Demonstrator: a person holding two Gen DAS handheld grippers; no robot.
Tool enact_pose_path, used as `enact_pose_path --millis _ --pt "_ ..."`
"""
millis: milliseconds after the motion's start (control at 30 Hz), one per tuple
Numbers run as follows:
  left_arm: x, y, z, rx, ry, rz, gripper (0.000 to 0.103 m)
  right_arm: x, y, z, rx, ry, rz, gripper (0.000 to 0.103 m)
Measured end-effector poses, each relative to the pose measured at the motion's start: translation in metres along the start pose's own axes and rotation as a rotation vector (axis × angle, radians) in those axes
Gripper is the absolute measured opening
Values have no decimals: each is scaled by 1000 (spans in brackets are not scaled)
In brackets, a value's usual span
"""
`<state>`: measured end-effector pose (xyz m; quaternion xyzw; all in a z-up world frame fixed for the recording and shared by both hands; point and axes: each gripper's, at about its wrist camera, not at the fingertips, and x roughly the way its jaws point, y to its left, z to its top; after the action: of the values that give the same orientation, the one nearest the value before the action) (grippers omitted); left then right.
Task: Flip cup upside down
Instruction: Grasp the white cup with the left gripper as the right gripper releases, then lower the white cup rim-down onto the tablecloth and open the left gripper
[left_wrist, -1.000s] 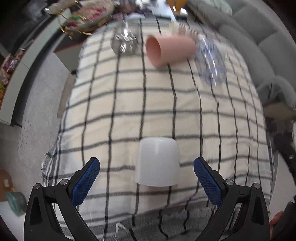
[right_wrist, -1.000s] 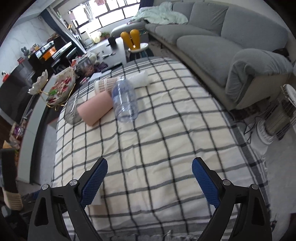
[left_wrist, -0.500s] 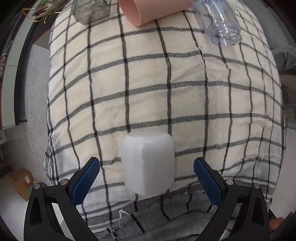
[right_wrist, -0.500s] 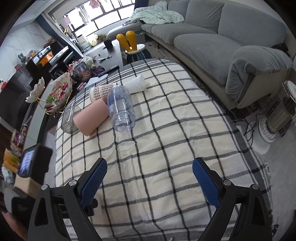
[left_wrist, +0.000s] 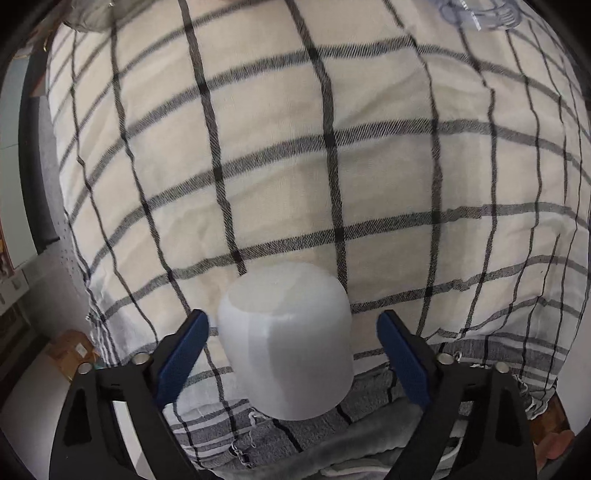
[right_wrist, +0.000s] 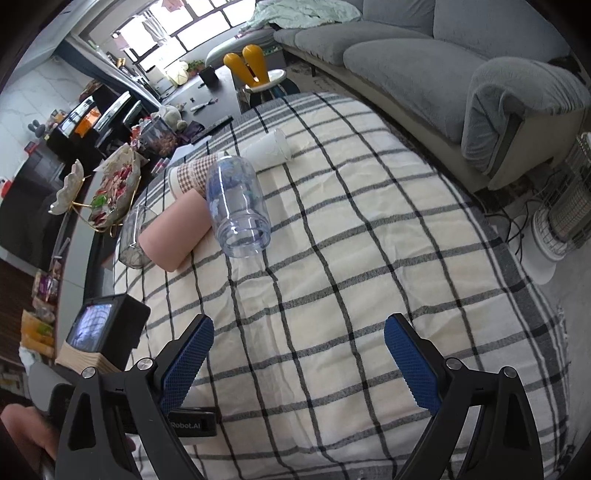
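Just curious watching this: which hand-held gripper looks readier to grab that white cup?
Left. Its hand-held gripper is open around the white cup; the right one hovers over bare tablecloth.

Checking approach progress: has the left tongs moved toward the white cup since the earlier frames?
Yes. The left tongs advanced along the plaid tablecloth; the white cup now sits between its open fingers.

— Any writing to read here?
— Only one bit: "Robot.AI", white letters on a black bar low in the right wrist view, just behind the left blue pad.
— And the small screen?
— Too blurred to read anything.
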<state>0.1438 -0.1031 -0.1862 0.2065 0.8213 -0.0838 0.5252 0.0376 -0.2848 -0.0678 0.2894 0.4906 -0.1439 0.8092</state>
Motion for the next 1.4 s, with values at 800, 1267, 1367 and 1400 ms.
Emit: enact_pose_path --millis 800,1267,1367,1400 --pt "-50 11 -25 -63 -483 -107 68 -4 -11 -4 -25 -35 -44 94" --pt "-70 3 -72 -121 -1267 -69 68 -21 -19 -16 -200 -310 -179 94" --pt "-63 -5 -63 -132 -1337 -53 68 -18 -22 -18 -214 -322 -186 94" --pt "-61 -5 -63 -135 -1347 -43 68 -16 -23 -18 -216 -318 -186 94"
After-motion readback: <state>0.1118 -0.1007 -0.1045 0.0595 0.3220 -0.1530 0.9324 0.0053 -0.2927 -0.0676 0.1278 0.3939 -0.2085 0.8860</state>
